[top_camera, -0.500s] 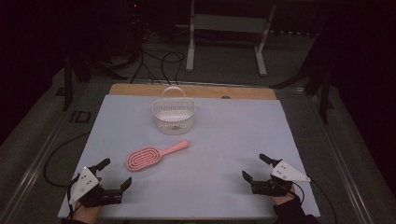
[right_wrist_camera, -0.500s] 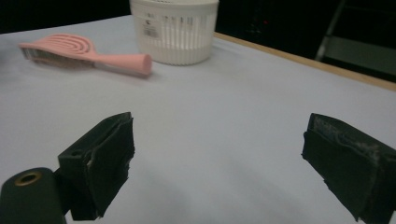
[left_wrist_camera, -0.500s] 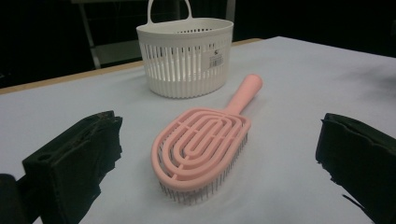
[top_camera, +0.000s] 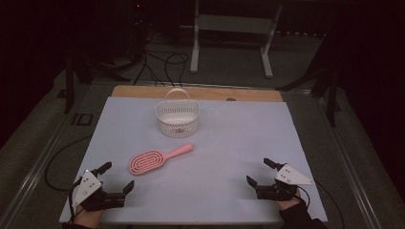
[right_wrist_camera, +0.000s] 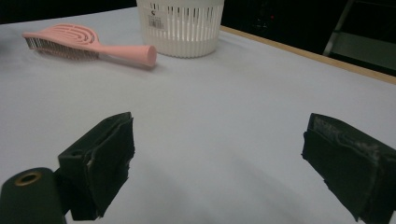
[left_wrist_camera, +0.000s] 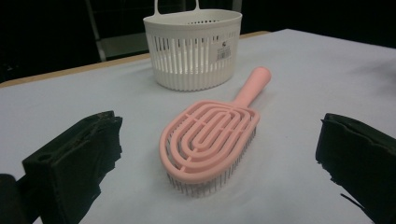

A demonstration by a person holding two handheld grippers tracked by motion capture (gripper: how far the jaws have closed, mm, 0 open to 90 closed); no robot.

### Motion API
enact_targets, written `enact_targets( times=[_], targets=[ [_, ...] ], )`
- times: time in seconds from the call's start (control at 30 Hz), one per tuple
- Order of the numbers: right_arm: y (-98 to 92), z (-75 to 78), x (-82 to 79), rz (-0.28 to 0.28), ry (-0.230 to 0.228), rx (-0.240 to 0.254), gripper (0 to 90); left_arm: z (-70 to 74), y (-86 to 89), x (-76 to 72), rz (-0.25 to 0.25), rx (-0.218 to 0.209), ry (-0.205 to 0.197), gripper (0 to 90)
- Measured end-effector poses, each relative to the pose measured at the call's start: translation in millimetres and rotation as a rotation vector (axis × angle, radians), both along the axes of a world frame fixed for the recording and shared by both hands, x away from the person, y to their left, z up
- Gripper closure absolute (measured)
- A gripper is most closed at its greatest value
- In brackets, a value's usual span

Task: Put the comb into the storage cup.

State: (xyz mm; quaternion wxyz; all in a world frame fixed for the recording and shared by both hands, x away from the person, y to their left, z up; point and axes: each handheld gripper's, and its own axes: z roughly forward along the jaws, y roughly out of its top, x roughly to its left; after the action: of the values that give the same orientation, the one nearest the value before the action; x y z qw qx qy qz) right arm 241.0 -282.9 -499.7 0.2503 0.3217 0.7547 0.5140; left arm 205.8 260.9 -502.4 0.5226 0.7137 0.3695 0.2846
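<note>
A pink hairbrush [top_camera: 157, 158] lies bristles down on the pale sheet, its handle pointing toward a white slotted basket [top_camera: 177, 117] with a handle. My left gripper [top_camera: 115, 177] rests open near the front left corner, jaws wide apart with nothing between them. In the left gripper view the hairbrush [left_wrist_camera: 212, 137] lies just ahead of the jaws, with the basket [left_wrist_camera: 194, 48] behind it. My right gripper [top_camera: 258, 172] is open at the front right and holds nothing. The right gripper view looks across bare sheet to the hairbrush [right_wrist_camera: 88, 45] and basket [right_wrist_camera: 180, 25] far off.
A pale sheet [top_camera: 239, 143] covers the table; a strip of wood [top_camera: 143, 91] shows along its far edge. Beyond stand a metal frame [top_camera: 229, 28] and cables [top_camera: 162, 62] on a dark floor.
</note>
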Motion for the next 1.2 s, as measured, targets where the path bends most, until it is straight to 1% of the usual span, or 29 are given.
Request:
enact_targets(
  times=[0.1, 0.17, 0.2, 0.3, 0.37, 0.4, 0.5, 0.57, 0.6, 0.63, 0.67, 0.77, 0.8, 0.83, 0.87, 0.9, 0.93, 0.97, 1.0, 1.03, 1.07, 1.1, 1.13, 1.17, 1.2],
  targets=[
    [-0.3, 0.4, -0.1, -0.005, -0.001, 0.002, 9.0, 0.5, -0.9, 0.3, 0.013, 0.005, -0.01, 0.0],
    [-0.5, 0.8, -0.1, -0.011, -0.005, 0.001, 9.0, 0.6, -1.8, 1.2, 0.016, 0.006, -0.006, 0.0],
    [-0.3, 1.2, 0.3, -0.017, -0.004, 0.008, 9.0, 0.4, -3.1, 2.2, 0.014, 0.011, 0.007, 0.0],
    [0.1, 1.7, 0.2, -0.016, -0.001, 0.016, 9.0, 1.7, -4.6, 2.7, 0.016, 0.017, 0.006, 0.0],
    [0.8, 2.4, -0.2, -0.016, -0.009, 0.013, 9.0, 4.1, -6.1, 3.5, 0.005, 0.008, 0.009, 0.0],
    [1.2, 2.7, -0.8, -0.013, -0.004, 0.02, 9.0, 5.7, -7.4, 3.8, -0.006, 0.0, 0.016, 0.0],
    [2.2, 3.0, -1.2, -0.013, -0.007, 0.02, 9.0, 6.6, -8.2, 4.3, -0.015, -0.003, 0.025, 0.0],
    [3.4, 3.1, -2.4, -0.016, 0.0, 0.029, 9.0, 8.3, -8.9, 4.5, -0.023, -0.003, 0.031, 0.0],
    [4.9, 3.3, -2.7, -0.016, -0.002, 0.024, 9.0, 11.5, -9.2, 4.9, -0.03, -0.009, 0.029, 0.0],
    [4.9, 3.3, -2.7, -0.016, -0.002, 0.024, 9.0, 11.5, -9.2, 4.9, -0.03, -0.009, 0.029, 0.0],
    [5.7, 3.7, -2.7, -0.015, -0.001, 0.027, 9.0, 15.8, -8.8, 5.4, -0.036, -0.018, 0.026, 0.0],
    [6.0, 3.5, -2.5, -0.013, -0.003, 0.023, 9.0, 18.0, -8.5, 5.9, -0.04, -0.019, 0.025, 0.0],
    [6.3, 3.2, -2.4, -0.015, -0.003, 0.022, 9.0, 21.6, -7.7, 6.7, -0.044, -0.032, 0.028, 0.0],
    [6.2, 2.9, -1.9, -0.018, -0.001, 0.021, 9.0, 25.1, -7.7, 7.2, -0.045, -0.031, 0.023, 0.0],
    [6.2, 2.9, -1.9, -0.018, -0.001, 0.021, 9.0, 25.1, -7.7, 7.2, -0.045, -0.031, 0.023, 0.0],
    [6.2, 3.0, -1.8, -0.018, -0.001, 0.024, 9.0, 29.3, -8.6, 7.7, -0.05, -0.015, 0.021, 0.0],
    [6.2, 3.0, -1.8, -0.018, -0.001, 0.024, 9.0, 29.3, -8.6, 7.7, -0.05, -0.015, 0.021, 0.0],
    [6.4, 2.6, -1.5, -0.018, 0.001, 0.026, 9.0, 34.3, -9.7, 7.6, -0.046, -0.012, 0.008, 0.0],
    [6.4, 2.6, -1.5, -0.018, 0.001, 0.026, 9.0, 34.3, -9.7, 7.6, -0.046, -0.012, 0.008, 0.0],
    [6.4, 2.8, -1.4, -0.018, -0.001, 0.023, 9.0, 39.9, -11.5, 8.2, -0.054, -0.013, 0.002, 0.0],
    [6.4, 2.8, -1.4, -0.018, -0.001, 0.023, 9.0, 39.9, -11.5, 8.2, -0.054, -0.013, 0.002, 0.0],
    [6.3, 3.0, -1.7, -0.017, -0.004, 0.026, 9.0, 45.8, -12.4, 10.1, -0.059, -0.014, 0.001, 0.0],
    [6.3, 3.0, -1.7, -0.017, -0.004, 0.026, 9.0, 45.8, -12.4, 10.1, -0.059, -0.014, 0.001, 0.0],
    [6.1, 3.1, -1.8, -0.019, -0.002, 0.025, 9.0, 51.1, -13.4, 13.0, -0.064, -0.018, 0.005, 0.0],
    [6.1, 3.1, -1.8, -0.019, -0.002, 0.025, 9.0, 51.1, -13.4, 13.0, -0.064, -0.018, 0.005, 0.0]
  ],
)
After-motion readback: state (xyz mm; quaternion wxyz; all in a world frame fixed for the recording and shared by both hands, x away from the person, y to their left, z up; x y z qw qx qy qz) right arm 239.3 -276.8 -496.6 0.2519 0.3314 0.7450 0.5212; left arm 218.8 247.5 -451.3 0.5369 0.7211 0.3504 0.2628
